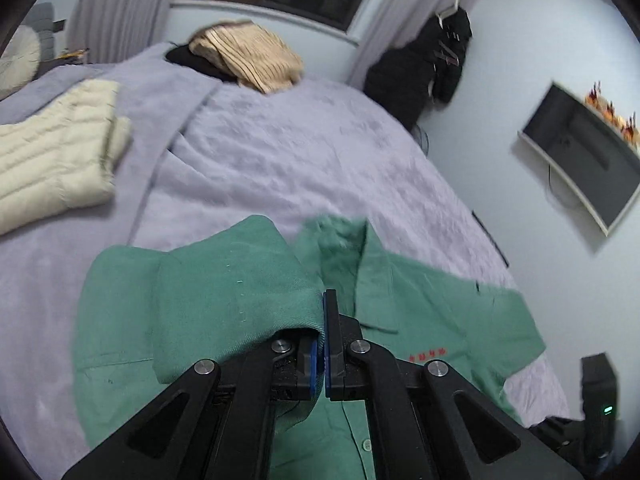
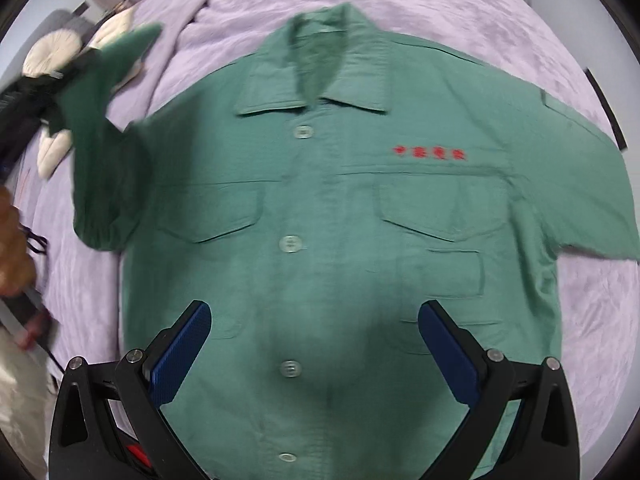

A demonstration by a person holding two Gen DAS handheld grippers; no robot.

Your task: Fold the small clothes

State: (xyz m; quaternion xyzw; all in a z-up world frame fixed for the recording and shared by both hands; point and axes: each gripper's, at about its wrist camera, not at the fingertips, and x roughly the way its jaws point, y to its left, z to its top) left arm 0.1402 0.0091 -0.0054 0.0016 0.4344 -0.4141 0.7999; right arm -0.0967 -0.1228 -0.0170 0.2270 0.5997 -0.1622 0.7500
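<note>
Where the left wrist view looks down, the left tool [image 1: 320, 344] is clenched on a sleeve [image 1: 224, 300] of the green shirt [image 1: 420, 320], low in frame on the bed [image 1: 300, 160]. Right wrist view: right tool [image 2: 316, 344], released, hovers above the shirt's buttoned front, centre frame.

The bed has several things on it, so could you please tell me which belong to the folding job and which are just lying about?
In the job:
- green shirt, buttoned, face up
- its sleeve, pinched in the left gripper
- right gripper, open above the shirt

Lying about:
- cream padded jacket
- tan striped garment
- black clothes by the wall
</note>
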